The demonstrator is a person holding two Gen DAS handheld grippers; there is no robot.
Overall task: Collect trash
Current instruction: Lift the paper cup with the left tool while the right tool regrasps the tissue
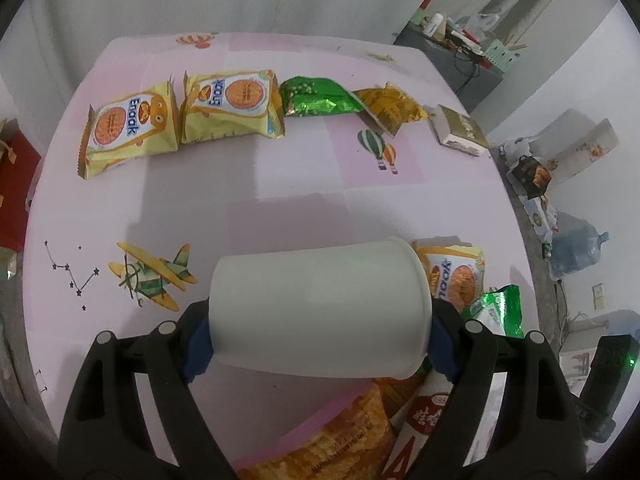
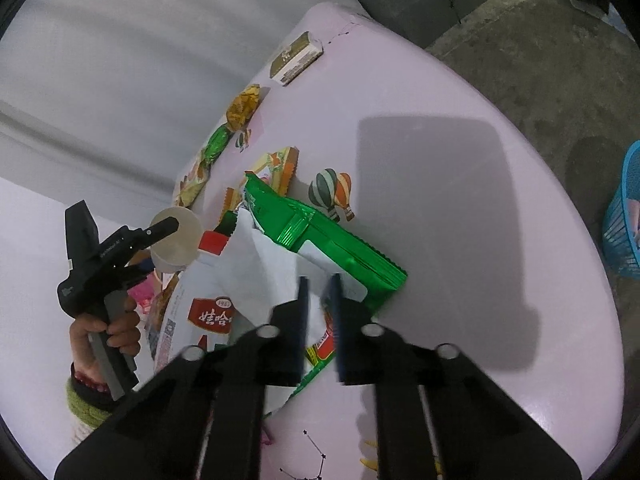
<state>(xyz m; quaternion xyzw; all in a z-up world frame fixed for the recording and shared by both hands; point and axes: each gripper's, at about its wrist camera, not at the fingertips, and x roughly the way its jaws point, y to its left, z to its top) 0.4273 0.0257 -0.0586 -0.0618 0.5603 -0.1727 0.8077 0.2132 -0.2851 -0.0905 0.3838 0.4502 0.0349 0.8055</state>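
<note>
Lying across: the white cup (image 1: 320,308) sat sideways between the left gripper (image 1: 320,344) fingers, long axis crosswise, rim to the right, pinched at both ends.
Right gripper (image 2: 320,292): fingers closed on the white wrapper (image 2: 260,264) (green packet (image 2: 332,240) just beyond).
Nearer hand: right, over the pile.
Bench (image 2: 440,120): pink, snack packets (image 1: 132,128) lined up far side.

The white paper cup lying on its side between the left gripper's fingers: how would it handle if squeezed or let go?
The white paper cup looks thin-walled and empty, so probably light and easy to crush under a hard squeeze. The left gripper spans it sideways. If it were dropped on the pink table, its tapered round wall would likely roll in a curve.
</note>
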